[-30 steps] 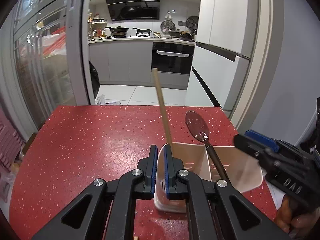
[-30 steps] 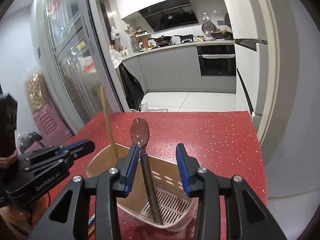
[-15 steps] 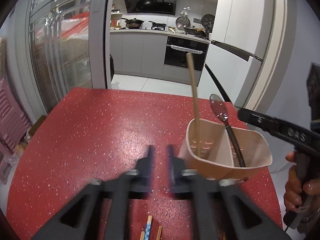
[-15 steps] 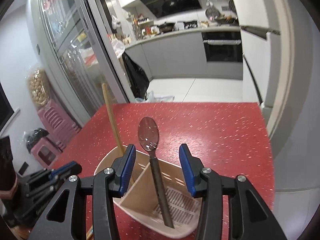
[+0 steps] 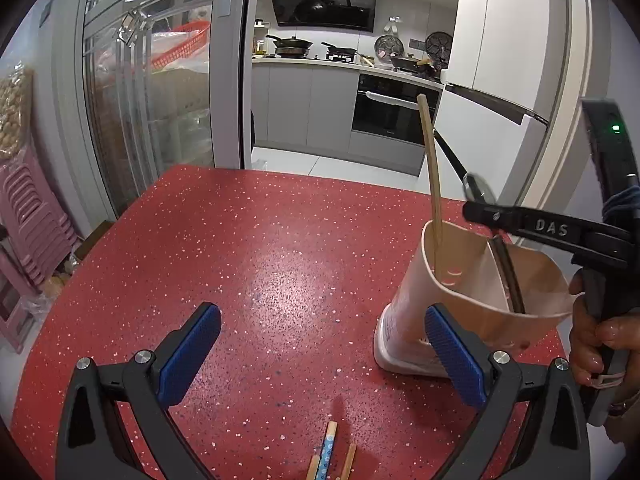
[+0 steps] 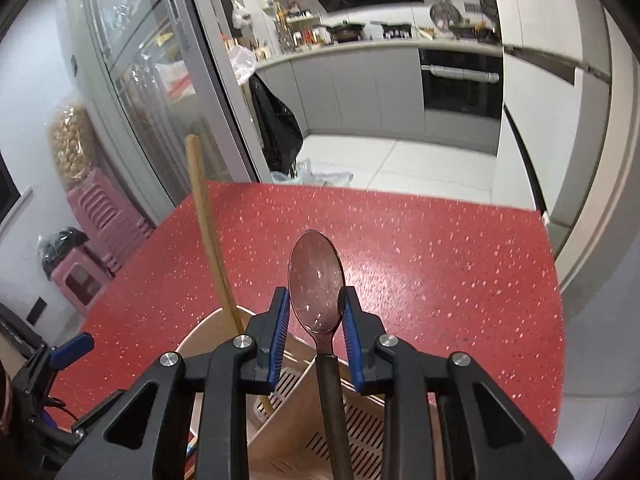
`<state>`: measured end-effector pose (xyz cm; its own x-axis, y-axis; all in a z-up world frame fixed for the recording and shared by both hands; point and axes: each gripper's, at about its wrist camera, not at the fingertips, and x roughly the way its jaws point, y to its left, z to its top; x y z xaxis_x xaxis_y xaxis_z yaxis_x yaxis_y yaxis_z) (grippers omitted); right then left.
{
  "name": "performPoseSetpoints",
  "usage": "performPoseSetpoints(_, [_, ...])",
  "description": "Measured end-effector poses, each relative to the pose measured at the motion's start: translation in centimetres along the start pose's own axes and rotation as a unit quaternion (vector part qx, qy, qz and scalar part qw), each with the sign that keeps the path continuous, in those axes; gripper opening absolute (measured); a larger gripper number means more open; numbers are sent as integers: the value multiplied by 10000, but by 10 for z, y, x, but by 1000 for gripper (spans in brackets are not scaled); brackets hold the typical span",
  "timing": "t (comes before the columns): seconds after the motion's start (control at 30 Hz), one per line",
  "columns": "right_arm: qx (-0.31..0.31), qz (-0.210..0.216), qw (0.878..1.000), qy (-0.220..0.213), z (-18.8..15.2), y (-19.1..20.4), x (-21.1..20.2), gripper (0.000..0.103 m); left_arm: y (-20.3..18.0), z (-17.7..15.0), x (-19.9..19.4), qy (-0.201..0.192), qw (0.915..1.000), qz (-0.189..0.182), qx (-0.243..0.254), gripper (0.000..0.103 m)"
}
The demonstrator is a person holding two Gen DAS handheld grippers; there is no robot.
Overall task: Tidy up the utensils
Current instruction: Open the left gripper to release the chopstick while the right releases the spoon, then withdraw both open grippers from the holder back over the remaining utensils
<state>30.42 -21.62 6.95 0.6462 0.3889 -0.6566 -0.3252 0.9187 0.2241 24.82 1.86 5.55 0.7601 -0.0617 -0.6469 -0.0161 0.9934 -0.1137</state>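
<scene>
1. We judge the step in hand to be handling the dark metal spoon (image 6: 317, 292) that stands bowl-up in the right compartment of the beige plastic utensil caddy (image 5: 472, 292). Whether it is being adjusted or lifted out, we cannot tell.
2. Our right claw (image 6: 316, 320) is closing, its ribbed blue pads on either side of the spoon's bowl. The right pad looks to touch the bowl's edge, while a sliver of gap shows at the left pad, so no firm clamp yet.
3. Our left claw (image 5: 320, 356) has its jaws opening wide with nothing between them. The caddy stands at about three o'clock from it, near the right-hand pad.
4. A long, smooth wooden stick (image 5: 434, 184) leans in the caddy's left compartment. The caddy has a slotted floor and a thin divider.
5. A few chopstick ends (image 5: 326, 456), one patterned blue, lie at six o'clock on the glossy red speckled bench (image 5: 260, 260).
6. Next, we think the left claw should come down over those chopsticks, with care, since they are thin and lie flat.
</scene>
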Motion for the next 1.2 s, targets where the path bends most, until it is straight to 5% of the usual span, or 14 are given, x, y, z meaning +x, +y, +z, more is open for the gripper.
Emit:
performPoseSetpoints(0.17, [-97,25,9970,-766,-1,0,-21,28,0,-6,-3,-74,10000,4,-26,103])
performPoseSetpoints(0.5, [344,357,9903,-1296,-10,-8,-42,28,-1,-18,4,59,10000,65,22,103])
performPoseSetpoints(0.57, [439,403,9876,-1449,-9,-13,-46,17,-1,-18,6,85,10000,44,-5,103])
performPoseSetpoints(0.6, [349,369,9891,-1382,-6,-11,-41,7,-2,-19,8,109,9999,32,-16,103])
performPoseSetpoints(0.83, [440,479,9886,-1360,-4,-10,-41,6,-9,-22,5,75,9999,-19,124,103])
performPoseSetpoints(1.03, [257,105,9945,-1010,-10,-12,-35,7,-6,-24,1,70,10000,-16,54,103])
performPoseSetpoints(1.1, [287,-16,9963,-812,-10,-14,-33,9,-5,-25,0,77,10000,-10,63,103])
performPoseSetpoints(1.17, [402,-30,9961,-786,-10,-18,-40,24,-5,-27,-4,66,9999,2,84,103])
performPoseSetpoints(1.2, [450,-27,9956,-822,-10,-19,-46,45,-5,-28,-5,65,9999,13,107,103])
